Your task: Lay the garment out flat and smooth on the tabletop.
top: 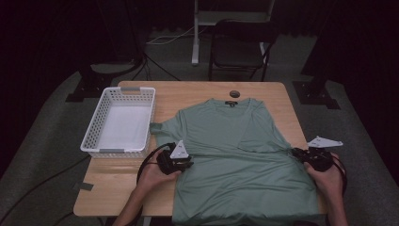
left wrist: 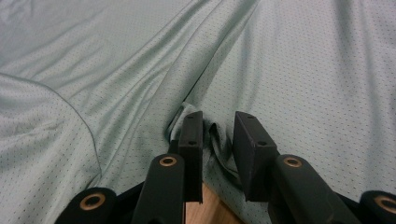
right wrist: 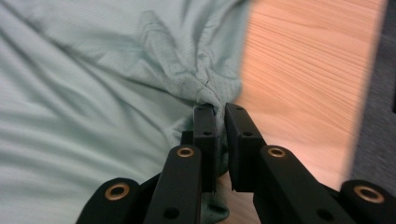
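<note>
Table [top: 197,92]: tongs [top: 294,151] pinch shirt [top: 235,155] edge.

The left gripper [left wrist: 218,133] straddles a bunched fold of the green shirt [left wrist: 299,70], bare table [left wrist: 208,210] showing beneath

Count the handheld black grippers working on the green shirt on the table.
2. The left gripper sits at the pale green fabric shirt's left edge, near the white plastic basket. The right gripper pinches the shirt's right edge. None seem hidden.
</note>
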Demonstrator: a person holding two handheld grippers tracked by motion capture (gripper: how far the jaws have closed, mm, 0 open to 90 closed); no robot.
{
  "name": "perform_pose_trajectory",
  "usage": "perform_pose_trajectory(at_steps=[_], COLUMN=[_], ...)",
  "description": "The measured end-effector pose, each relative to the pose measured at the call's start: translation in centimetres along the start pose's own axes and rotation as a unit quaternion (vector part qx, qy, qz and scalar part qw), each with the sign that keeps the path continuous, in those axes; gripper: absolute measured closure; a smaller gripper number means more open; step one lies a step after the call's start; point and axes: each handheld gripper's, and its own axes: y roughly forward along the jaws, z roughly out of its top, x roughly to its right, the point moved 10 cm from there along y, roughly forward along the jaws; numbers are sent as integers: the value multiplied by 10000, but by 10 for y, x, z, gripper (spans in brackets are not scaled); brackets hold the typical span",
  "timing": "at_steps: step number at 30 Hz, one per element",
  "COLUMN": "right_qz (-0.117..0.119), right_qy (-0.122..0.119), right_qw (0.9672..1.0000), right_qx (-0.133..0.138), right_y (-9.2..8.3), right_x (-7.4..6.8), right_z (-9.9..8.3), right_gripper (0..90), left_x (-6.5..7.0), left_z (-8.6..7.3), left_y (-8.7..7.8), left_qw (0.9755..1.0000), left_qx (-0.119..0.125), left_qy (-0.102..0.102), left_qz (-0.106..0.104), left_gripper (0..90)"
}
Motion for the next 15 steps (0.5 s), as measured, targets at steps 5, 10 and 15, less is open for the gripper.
perform_pose_trajectory(at_steps=[5, 10, 15], right_qz=[-275, -100, 255], right_qy=[267, 232, 53], right_qw=[9993, 9997, 9991], right_qx=[27, 44, 329], right_y=[-12, -22, -27], right_x=[26, 23, 5], right_z=[-12, -15, 8], right_gripper=[821, 722, 643], left_x=[-1, -1, -1], left_z=[-2, -2, -2], left_y=[-1, -1, -1], left_qw=[10000, 9999, 9999], left_qx=[43, 80, 102], left_qy=[-52, -76, -89], left_qz=[-28, -34, -23], left_gripper=[745, 744, 742])
